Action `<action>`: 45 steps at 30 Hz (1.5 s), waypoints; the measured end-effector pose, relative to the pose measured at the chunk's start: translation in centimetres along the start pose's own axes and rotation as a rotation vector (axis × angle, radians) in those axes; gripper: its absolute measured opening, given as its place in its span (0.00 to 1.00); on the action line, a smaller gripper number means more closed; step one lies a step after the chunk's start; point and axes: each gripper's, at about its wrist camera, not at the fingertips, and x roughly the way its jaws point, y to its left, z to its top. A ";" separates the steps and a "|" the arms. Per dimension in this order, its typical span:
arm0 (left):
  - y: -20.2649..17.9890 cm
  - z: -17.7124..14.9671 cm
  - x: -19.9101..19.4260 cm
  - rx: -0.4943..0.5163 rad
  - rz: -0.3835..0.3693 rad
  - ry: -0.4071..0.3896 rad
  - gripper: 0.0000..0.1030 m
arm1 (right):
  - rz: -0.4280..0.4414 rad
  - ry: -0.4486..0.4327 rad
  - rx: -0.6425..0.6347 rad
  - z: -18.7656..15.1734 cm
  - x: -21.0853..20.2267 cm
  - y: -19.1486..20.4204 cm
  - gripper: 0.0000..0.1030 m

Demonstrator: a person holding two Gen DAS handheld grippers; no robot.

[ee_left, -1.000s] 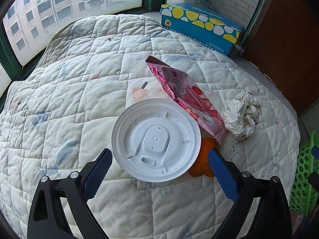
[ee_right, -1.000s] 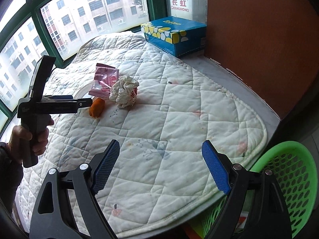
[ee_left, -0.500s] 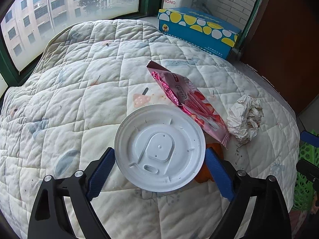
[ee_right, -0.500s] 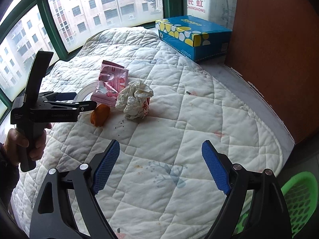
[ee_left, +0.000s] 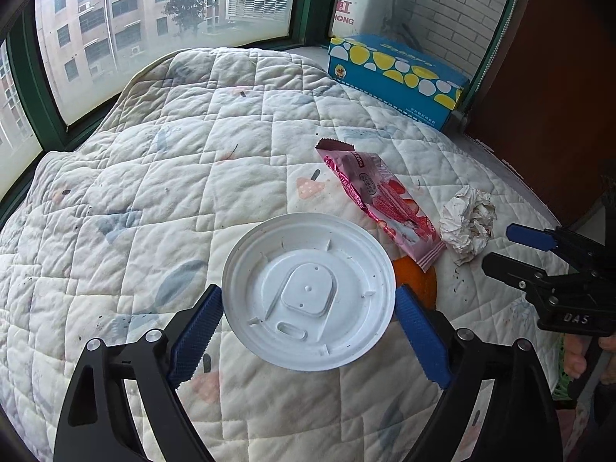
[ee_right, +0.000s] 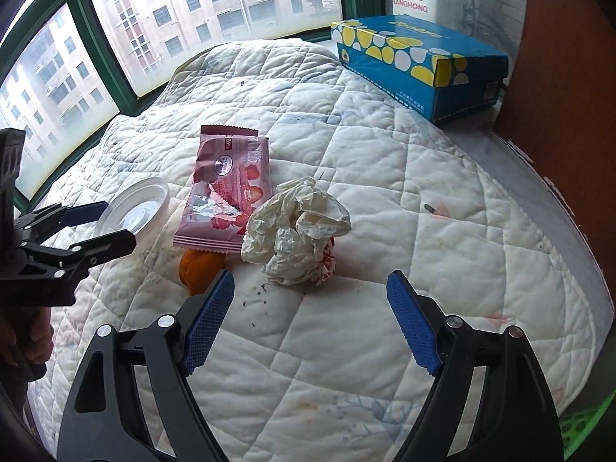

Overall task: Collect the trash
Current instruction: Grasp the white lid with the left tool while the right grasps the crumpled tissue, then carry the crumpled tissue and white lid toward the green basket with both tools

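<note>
A white plastic lid (ee_left: 308, 292) lies on the quilted mat between the blue pads of my open left gripper (ee_left: 308, 321); whether the pads touch its rim is unclear. Beside it lie a pink snack wrapper (ee_left: 379, 202), an orange peel (ee_left: 417, 279) and a crumpled white tissue (ee_left: 467, 223). In the right wrist view my open right gripper (ee_right: 310, 310) hovers just short of the tissue (ee_right: 298, 231), with the peel (ee_right: 200, 267) by its left finger, the wrapper (ee_right: 227, 196) beyond and the lid (ee_right: 134, 211) at the far left.
A blue and yellow tissue box (ee_right: 419, 59) stands at the back by the window. A brown wall panel (ee_right: 569, 57) runs along the right. A green basket (ee_right: 585, 429) shows below the mat's right edge. The left gripper (ee_right: 100, 223) shows in the right wrist view.
My left gripper has moved forward so its pads now flank the lid. My right gripper has moved in from the mat's edge toward the tissue, and the basket has slid almost out of view.
</note>
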 end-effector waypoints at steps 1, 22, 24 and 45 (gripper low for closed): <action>0.1 -0.2 -0.2 0.001 0.004 -0.001 0.84 | -0.001 0.001 0.002 0.2 0.4 0.1 0.77; 0.2 -3.3 -4.3 -0.036 -0.004 -0.032 0.84 | 0.015 -0.016 0.011 0.1 -0.7 0.7 0.32; 0.0 -3.5 -4.9 -0.036 -0.004 -0.039 0.84 | 0.013 -0.026 0.005 -0.2 -1.5 0.9 0.32; -7.8 -6.5 -12.6 0.028 -0.059 -0.125 0.84 | -0.016 -0.160 0.024 -7.1 -14.9 0.6 0.32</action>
